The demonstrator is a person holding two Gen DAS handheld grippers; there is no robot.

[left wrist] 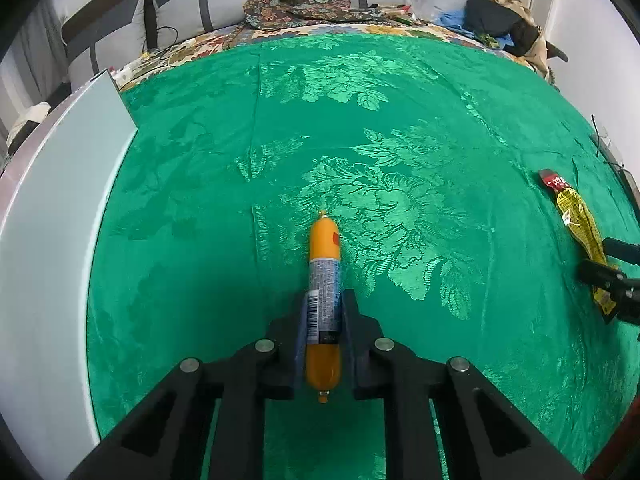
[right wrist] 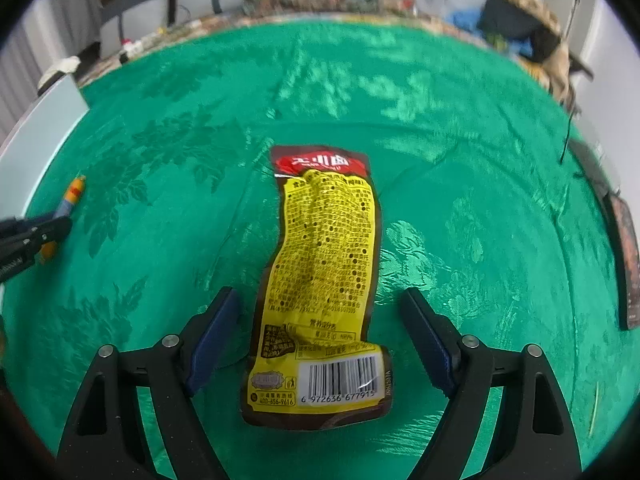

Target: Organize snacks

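Observation:
An orange sausage stick [left wrist: 324,248] with a grey printed label lies lengthwise between the pads of my left gripper [left wrist: 324,308], which is shut on it just above the green cloth [left wrist: 400,120]. A yellow snack packet [right wrist: 324,264] with a red top and a barcode lies flat on the cloth. My right gripper [right wrist: 320,292] stands open astride the packet's lower half, its blue pads clear of both edges. The right wrist view also catches the left gripper [right wrist: 36,236] with the sausage stick [right wrist: 74,194] at the far left. The packet [left wrist: 580,220] shows at the left wrist view's right edge.
A white flat panel [left wrist: 60,200] borders the cloth on the left. A dark flat object [right wrist: 624,260] lies at the right edge. Behind the cloth are grey cushions, a patterned fabric heap [left wrist: 296,4] and a pile of clothes [left wrist: 508,20].

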